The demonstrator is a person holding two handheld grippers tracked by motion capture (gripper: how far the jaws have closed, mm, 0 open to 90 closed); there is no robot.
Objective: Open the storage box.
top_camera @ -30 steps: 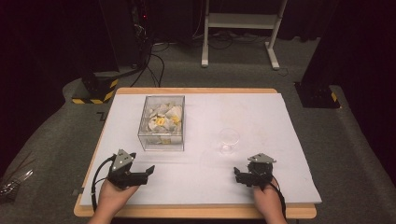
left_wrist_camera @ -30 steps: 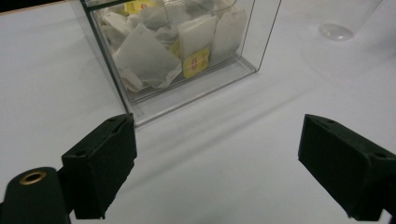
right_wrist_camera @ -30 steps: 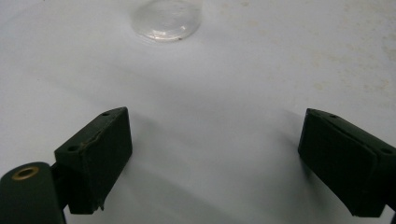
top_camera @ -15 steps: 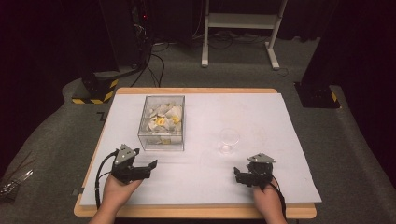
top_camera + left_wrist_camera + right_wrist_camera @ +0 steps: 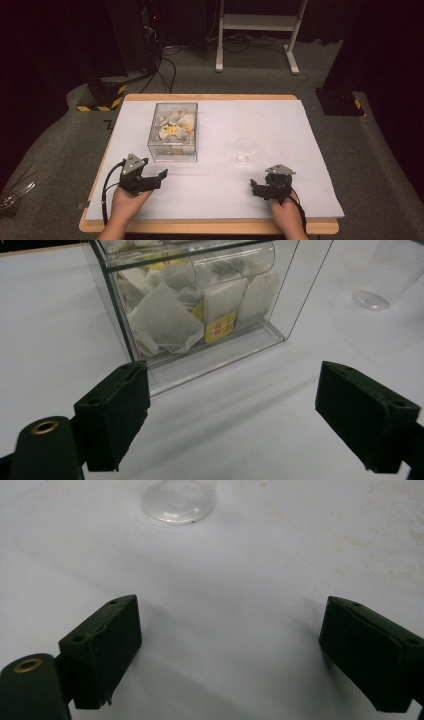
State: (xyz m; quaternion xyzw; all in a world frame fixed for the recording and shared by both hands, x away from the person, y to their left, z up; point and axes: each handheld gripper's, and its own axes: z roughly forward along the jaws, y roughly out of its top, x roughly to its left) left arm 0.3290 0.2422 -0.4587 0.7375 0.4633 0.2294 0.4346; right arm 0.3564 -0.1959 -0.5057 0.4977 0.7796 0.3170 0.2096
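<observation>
A clear plastic box (image 5: pixel 172 131) full of tea bags (image 5: pixel 173 129) stands left of centre on the white table sheet (image 5: pixel 280 125). A clear plastic cup (image 5: pixel 245 150) stands upright to its right. My left gripper (image 5: pixel 156 178) hovers just in front of the box, open and holding nothing. The left gripper view shows its jaws wide apart (image 5: pixel 232 415), facing the box (image 5: pixel 200 305) with the tea bags (image 5: pixel 165 320) behind its wall, and the cup (image 5: pixel 385 275) at the upper right. My right gripper (image 5: pixel 256 190) is near the front edge, below the cup, open and empty (image 5: pixel 227 650). The cup's base (image 5: pixel 178 500) lies ahead of it.
The wooden table edge (image 5: pixel 200 227) runs along the front under the sheet. Beyond the table are a dark floor with cables (image 5: pixel 165 65), a white stand (image 5: pixel 255 30) and black equipment with yellow-striped feet (image 5: pixel 100 95).
My left gripper has moved a little forward and right, closer to the box. The right gripper, box and cup have stayed put.
</observation>
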